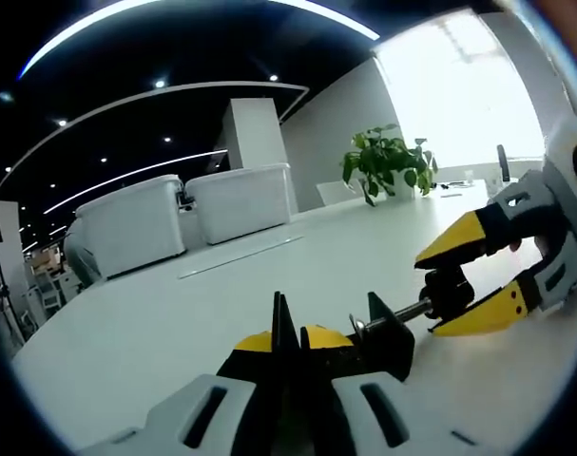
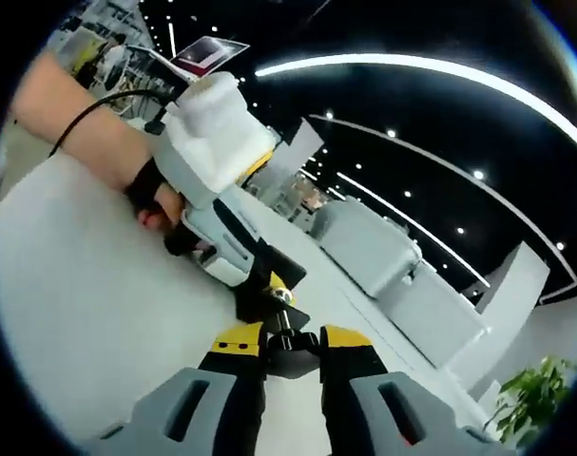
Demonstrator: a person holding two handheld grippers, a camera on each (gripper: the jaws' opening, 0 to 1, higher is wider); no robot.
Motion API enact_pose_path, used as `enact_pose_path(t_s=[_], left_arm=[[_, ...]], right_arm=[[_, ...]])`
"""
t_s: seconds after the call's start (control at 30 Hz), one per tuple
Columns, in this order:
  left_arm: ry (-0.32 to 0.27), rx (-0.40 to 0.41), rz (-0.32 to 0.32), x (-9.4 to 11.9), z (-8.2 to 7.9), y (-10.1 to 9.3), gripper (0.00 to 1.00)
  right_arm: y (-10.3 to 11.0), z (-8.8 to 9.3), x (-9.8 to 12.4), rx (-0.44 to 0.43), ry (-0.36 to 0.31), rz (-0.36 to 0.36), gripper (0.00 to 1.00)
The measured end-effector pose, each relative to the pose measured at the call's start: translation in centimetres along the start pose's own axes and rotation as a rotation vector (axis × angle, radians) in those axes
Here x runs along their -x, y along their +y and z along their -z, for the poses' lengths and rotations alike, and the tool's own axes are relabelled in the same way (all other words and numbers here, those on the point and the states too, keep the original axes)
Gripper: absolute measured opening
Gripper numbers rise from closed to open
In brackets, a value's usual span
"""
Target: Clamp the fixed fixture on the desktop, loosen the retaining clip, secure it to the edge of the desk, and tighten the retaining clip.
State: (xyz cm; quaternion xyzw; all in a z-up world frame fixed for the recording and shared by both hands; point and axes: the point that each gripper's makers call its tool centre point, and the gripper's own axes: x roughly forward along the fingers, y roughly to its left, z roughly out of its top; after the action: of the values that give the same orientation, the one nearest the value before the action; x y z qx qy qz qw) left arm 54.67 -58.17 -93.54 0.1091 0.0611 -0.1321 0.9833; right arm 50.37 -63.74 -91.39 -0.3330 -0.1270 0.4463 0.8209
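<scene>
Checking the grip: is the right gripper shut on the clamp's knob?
Shut: right gripper jaws touch the black knob on both sides.

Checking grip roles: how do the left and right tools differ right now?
Left tool is shut on the black clamp fixture's body; right tool grips the round black knob on its screw end. Left tool's jaws nearly meet; right tool's stand wider, around the knob. Both have yellow tips.

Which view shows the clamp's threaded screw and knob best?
The left gripper view: the black clamp fixture shows its silver threaded screw side-on, running to the black knob between the right gripper jaws. The right gripper view sees it end-on, foreshortened.
</scene>
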Motion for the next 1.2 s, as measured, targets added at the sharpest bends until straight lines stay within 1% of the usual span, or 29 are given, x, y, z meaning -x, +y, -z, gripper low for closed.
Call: enact_pose_path(t_s=[0.07,0.1,0.13,0.17,0.2,0.23,0.27,0.3,0.4,0.47,0.5,0.53,0.63,0.7,0.73,0.83,0.93,1.07,1.13,1.2], left_arm=[[0.000,0.000,-0.001,0.0,0.0,0.0,0.07],[0.000,0.000,-0.001,0.0,0.0,0.0,0.07],[0.000,-0.001,-0.001,0.0,0.0,0.0,0.07],[0.000,-0.001,-0.002,0.0,0.0,0.0,0.07],[0.000,-0.001,-0.002,0.0,0.0,0.0,0.07],[0.000,-0.001,-0.002,0.0,0.0,0.0,0.07],[0.000,-0.001,-0.002,0.0,0.0,0.0,0.07],[0.000,-0.001,-0.001,0.0,0.0,0.0,0.07],[0.000,-0.002,0.000,0.0,0.0,0.0,0.07],[0.000,-0.002,0.001,0.0,0.0,0.0,0.07],[0.000,-0.002,0.001,0.0,0.0,0.0,0.07],[0.000,-0.002,0.000,0.0,0.0,0.0,0.07],[0.000,-0.002,0.001,0.0,0.0,0.0,0.07],[0.000,-0.002,0.001,0.0,0.0,0.1,0.07],[0.000,-0.002,0.001,0.0,0.0,0.1,0.07],[0.000,-0.002,0.002,0.0,0.0,0.1,0.07],[0.000,-0.001,0.002,0.0,0.0,0.1,0.07],[0.000,-0.001,0.002,0.0,-0.1,0.1,0.07],[-0.001,-0.002,0.002,0.0,-0.1,0.1,0.07],[-0.001,-0.002,0.002,0.0,-0.1,0.1,0.07]], right_arm=[[-0.2,0.1,0.1,-0.115,-0.002,-0.010,0.22],[-0.4,0.1,0.1,-0.203,-0.007,-0.011,0.23],[-0.6,0.0,0.2,-0.304,-0.017,-0.020,0.24],[-0.6,-0.4,0.5,-0.477,-0.045,-0.056,0.26],[-0.8,-0.5,0.6,-0.615,-0.052,-0.076,0.30],[-0.9,-0.4,0.7,-0.685,-0.056,-0.090,0.32],[-1.3,-0.3,0.9,-0.788,-0.067,-0.113,0.31],[-1.6,-0.2,1.0,-0.823,-0.073,-0.113,0.30],[-2.8,0.5,1.3,-0.986,-0.087,-0.094,0.22],[-3.0,1.3,1.1,-1.079,-0.059,-0.102,0.22],[-3.0,1.3,1.0,-1.114,-0.055,-0.112,0.22],[-3.0,1.3,1.0,-1.131,-0.054,-0.123,0.22],[-2.8,1.1,0.7,-1.133,-0.054,-0.133,0.22],[-2.0,1.7,0.5,-1.129,-0.009,-0.149,0.22],[-2.0,1.8,0.3,-1.121,-0.007,-0.143,0.22],[-1.5,2.2,-0.1,-1.127,0.026,-0.166,0.21],[-1.5,2.2,-0.3,-1.138,0.035,-0.175,0.21],[-1.4,2.2,-0.2,-1.138,0.025,-0.186,0.20],[-1.3,1.9,-0.1,-1.099,0.017,-0.180,0.20],[-1.3,1.7,0.0,-1.024,0.004,-0.169,0.20]])
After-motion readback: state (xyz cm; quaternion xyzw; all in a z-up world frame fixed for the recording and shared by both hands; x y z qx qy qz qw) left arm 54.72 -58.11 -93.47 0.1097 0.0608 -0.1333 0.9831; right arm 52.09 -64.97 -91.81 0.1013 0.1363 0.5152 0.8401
